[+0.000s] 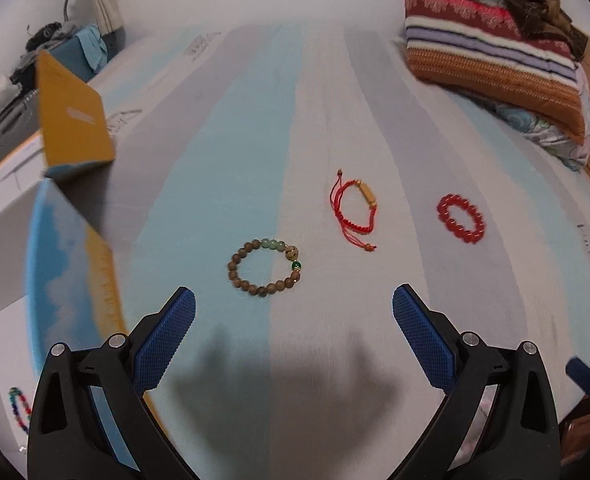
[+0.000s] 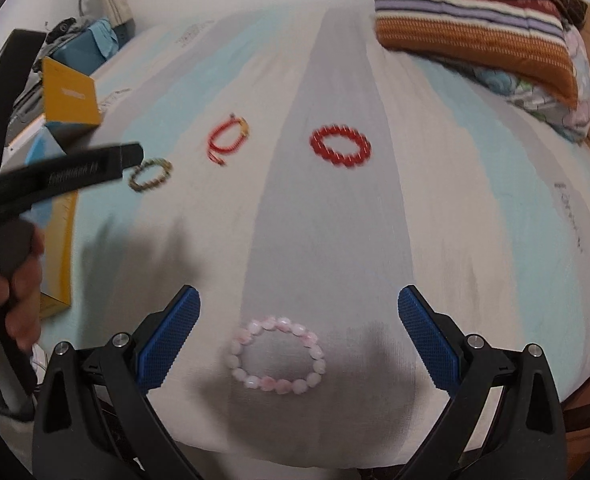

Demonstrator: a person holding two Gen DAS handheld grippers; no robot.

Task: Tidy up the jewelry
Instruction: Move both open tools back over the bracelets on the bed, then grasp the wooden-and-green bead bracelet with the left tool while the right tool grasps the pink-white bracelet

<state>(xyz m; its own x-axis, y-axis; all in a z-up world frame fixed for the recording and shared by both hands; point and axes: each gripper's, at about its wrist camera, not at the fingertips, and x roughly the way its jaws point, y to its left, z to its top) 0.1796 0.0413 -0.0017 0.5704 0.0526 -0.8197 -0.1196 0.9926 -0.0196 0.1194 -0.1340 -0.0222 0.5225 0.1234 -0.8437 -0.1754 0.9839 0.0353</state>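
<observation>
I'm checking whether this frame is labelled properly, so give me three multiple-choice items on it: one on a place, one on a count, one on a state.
1. What lies nearest ahead of the right gripper?
A. pink bead bracelet
B. glossy red bead bracelet
C. brown wooden bead bracelet

2. How many bracelets lie loose on the striped bedsheet?
A. two
B. four
C. six

3. How do the left gripper's jaws stand?
A. shut on a bracelet
B. shut on nothing
C. open, holding nothing

Answers:
1 A, the pink bead bracelet lies between its fingertips.
2 B: pink, glossy red, red cord, brown wooden.
3 C, blue pads spread wide with the brown bracelet ahead.
</observation>
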